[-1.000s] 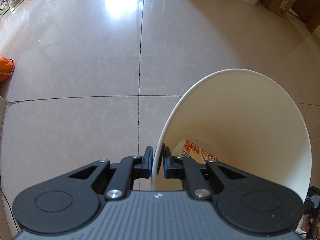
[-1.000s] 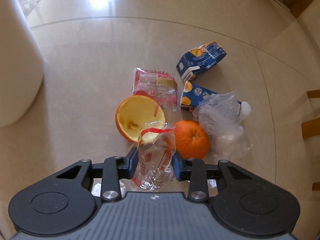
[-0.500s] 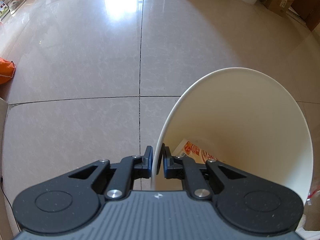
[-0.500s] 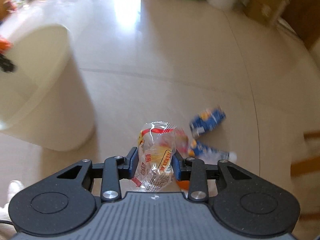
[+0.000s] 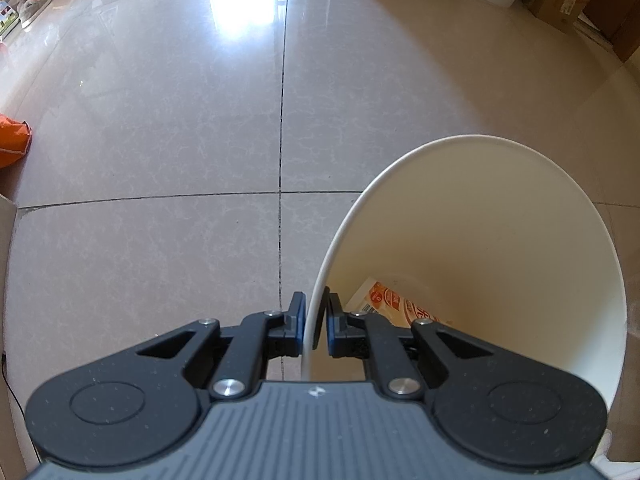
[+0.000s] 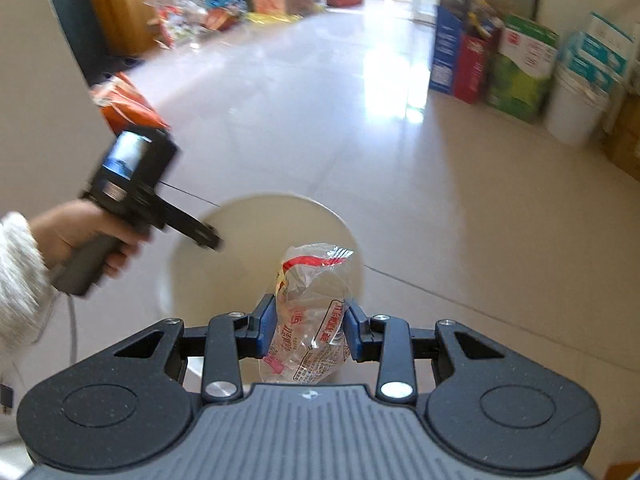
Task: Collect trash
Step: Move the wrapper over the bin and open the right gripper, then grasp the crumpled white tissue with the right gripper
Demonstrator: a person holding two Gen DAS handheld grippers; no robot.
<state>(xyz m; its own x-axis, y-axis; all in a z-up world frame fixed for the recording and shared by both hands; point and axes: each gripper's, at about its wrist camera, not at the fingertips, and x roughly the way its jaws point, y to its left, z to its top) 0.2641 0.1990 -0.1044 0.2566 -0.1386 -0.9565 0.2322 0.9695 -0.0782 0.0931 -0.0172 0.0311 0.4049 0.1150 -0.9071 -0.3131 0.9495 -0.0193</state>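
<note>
Left wrist view shows the left gripper (image 5: 314, 330) clamped on the bin (image 5: 500, 216) rim, a packet (image 5: 394, 306) inside. Right wrist view alone shows the right gripper (image 6: 308, 330) pinching a wrapper (image 6: 310, 312) above the bin (image 6: 224, 248).

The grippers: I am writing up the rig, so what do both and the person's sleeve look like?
Each gripper, left and right, has black linkage arms with silver pivot screws, blue finger pads and a ribbed grey body. The right wrist view shows the left one's grey pistol handle, boxy black camera housing and a trailing cable. The sleeve is fuzzy white knit.
</note>
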